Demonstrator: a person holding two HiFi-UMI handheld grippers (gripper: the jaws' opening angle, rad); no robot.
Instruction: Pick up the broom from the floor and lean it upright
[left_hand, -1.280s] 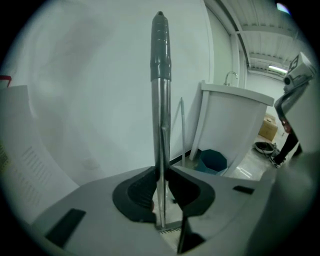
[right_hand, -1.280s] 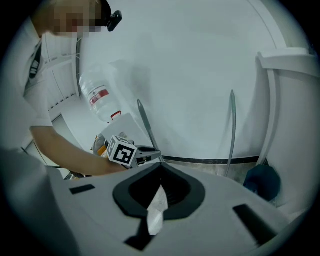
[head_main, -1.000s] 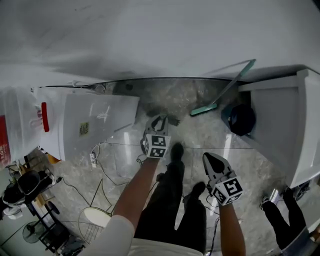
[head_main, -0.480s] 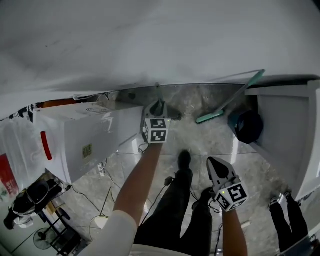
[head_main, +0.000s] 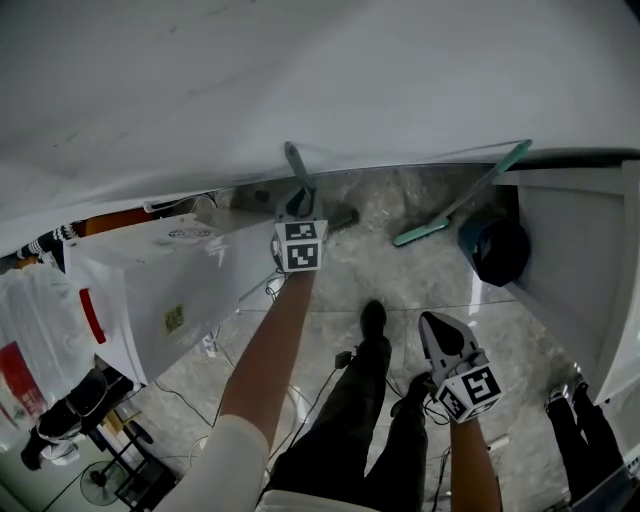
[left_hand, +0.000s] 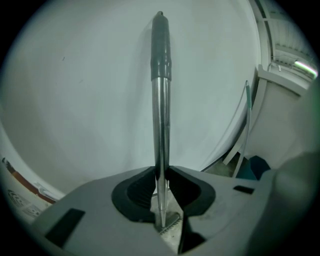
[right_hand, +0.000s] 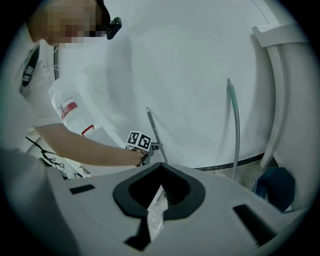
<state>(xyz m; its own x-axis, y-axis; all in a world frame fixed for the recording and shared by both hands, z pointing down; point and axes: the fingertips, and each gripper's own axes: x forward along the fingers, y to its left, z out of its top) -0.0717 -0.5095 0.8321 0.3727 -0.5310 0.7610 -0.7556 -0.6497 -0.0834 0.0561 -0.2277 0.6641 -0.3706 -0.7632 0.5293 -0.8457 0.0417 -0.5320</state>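
- The broom (left_hand: 160, 100) stands almost upright at the floor's (head_main: 400, 275) edge, its dark-capped handle up near the white wall (head_main: 300, 80). Touching yet? I can't tell.
- The left gripper (left_hand: 161, 175) is clamped on the metal shaft, likely steadying it for the lean.
- The right gripper (head_main: 443, 338) hangs low and well apart, jaws together, nothing in them.
- The left gripper view shows only the pinch, while the right gripper view catches the handle's tilt.
- The head view adds a teal broom (head_main: 462, 205) leaning beside the white cabinet (head_main: 570, 260).
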